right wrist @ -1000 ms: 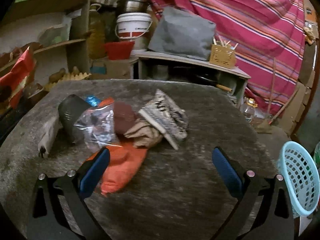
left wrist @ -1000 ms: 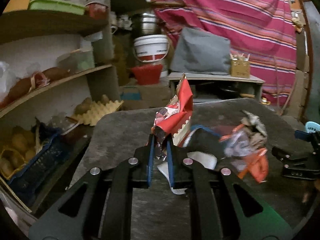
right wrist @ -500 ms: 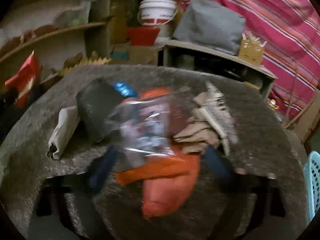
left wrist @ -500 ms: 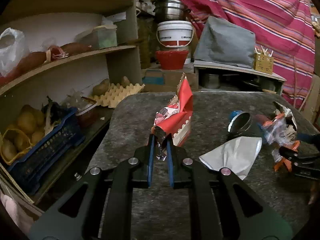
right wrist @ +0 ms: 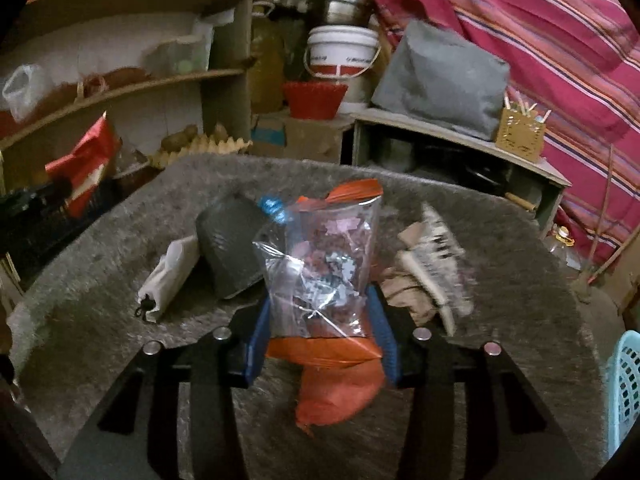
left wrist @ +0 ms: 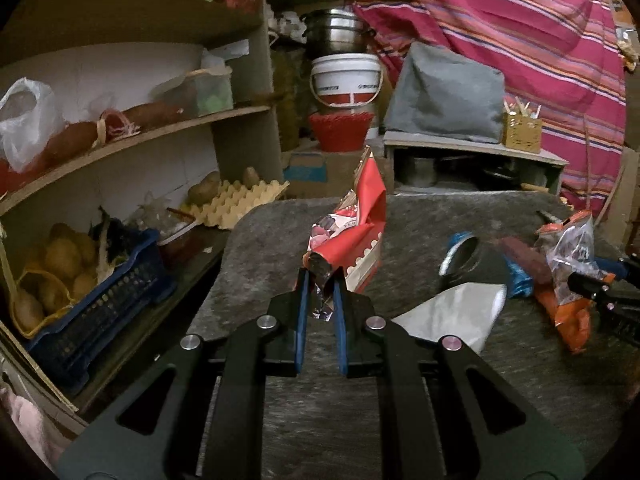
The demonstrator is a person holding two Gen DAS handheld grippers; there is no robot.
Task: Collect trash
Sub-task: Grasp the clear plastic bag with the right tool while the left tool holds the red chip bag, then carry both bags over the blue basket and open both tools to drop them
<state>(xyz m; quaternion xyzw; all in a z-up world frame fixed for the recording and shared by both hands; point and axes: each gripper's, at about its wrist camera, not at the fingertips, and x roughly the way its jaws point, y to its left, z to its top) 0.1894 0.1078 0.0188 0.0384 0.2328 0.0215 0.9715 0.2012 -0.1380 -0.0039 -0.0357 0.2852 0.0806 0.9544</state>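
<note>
My left gripper (left wrist: 319,280) is shut on a red snack wrapper (left wrist: 354,228) and holds it upright above the grey table (left wrist: 272,240). The wrapper also shows at the left of the right wrist view (right wrist: 86,160). My right gripper (right wrist: 320,320) is closed on a clear plastic bag (right wrist: 320,268) together with an orange bag (right wrist: 336,384); it also shows in the left wrist view (left wrist: 600,288). A dark cup (right wrist: 230,246), a white wrapper (right wrist: 168,276) and crumpled paper trash (right wrist: 432,268) lie on the table.
A light blue basket (right wrist: 624,388) stands off the table's right edge. Shelves with potatoes in a blue crate (left wrist: 80,280) and an egg tray (left wrist: 236,204) are at left. A bucket (left wrist: 346,80) and a striped curtain (left wrist: 520,20) stand behind.
My right gripper moved forward over the pile and closed on the clear and orange bags. My left gripper swung left with the red wrapper still held.
</note>
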